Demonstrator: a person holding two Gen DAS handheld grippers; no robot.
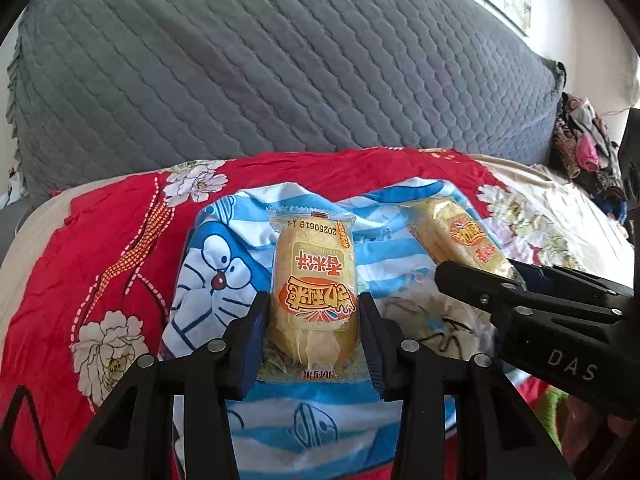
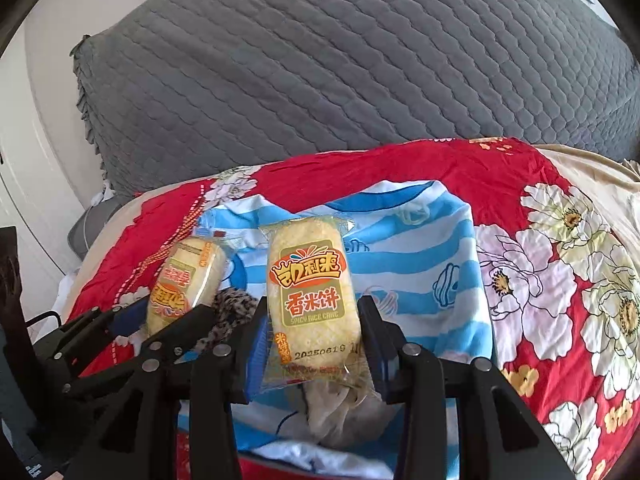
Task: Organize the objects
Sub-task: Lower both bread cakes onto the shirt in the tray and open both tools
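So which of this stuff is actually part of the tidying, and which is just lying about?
Part of the job:
- left gripper, shut on one rice cake packet
- right gripper, shut on the other rice cake packet

Just lying about:
- blue striped cartoon cloth
- red floral sheet
- grey quilted cover
- pile of clothes

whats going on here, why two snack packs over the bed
A person is working two handheld tools at once. The left tool is closed on one rice cake packet, and the right tool is closed on a second rice cake packet. Both packets are held side by side above a blue striped cartoon cloth spread over a red floral bedspread. Neither packet has been set down yet.
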